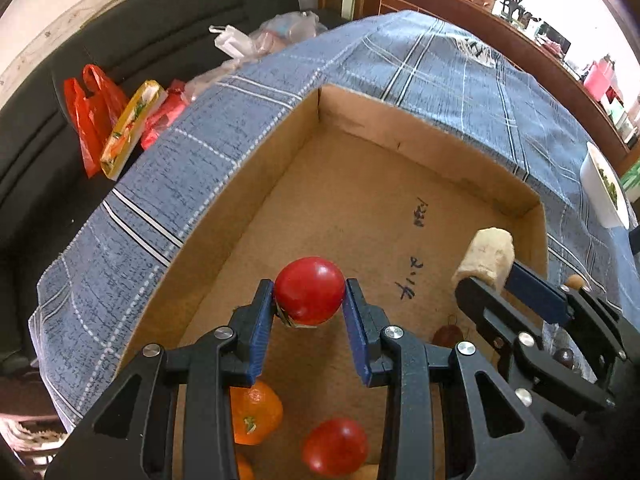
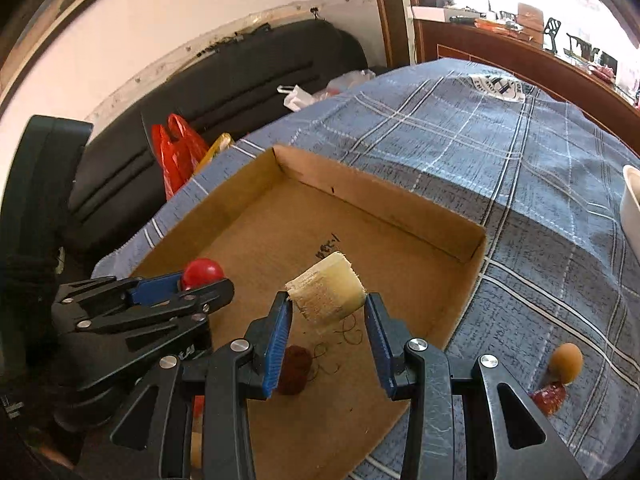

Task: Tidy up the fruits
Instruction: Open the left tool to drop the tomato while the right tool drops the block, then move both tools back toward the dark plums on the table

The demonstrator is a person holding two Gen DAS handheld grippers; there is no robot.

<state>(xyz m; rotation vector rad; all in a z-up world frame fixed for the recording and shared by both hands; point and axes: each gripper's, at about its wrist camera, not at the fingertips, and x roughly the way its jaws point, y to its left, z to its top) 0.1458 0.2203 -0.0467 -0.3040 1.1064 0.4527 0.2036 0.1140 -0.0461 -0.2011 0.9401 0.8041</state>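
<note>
two fisheye views, each mounted on a handheld gripper and looking forward and steeply down along its two fingers. the left wrist view sits close above a cardboard tray (image 1: 400,184) on a blue checked tablecloth (image 1: 200,140); the right wrist view looks from the right, slightly farther back. both share the tray (image 2: 360,208), the cloth (image 2: 520,200), a dark sofa (image 1: 160,20) (image 2: 240,76), and each other's gripper.

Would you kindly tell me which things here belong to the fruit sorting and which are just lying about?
Job:
red tomato in left hand-held gripper
pale cut chunk in right hand-held gripper
cardboard tray
orange

Lying about:
red plastic bag
white bowl
black sofa
</note>
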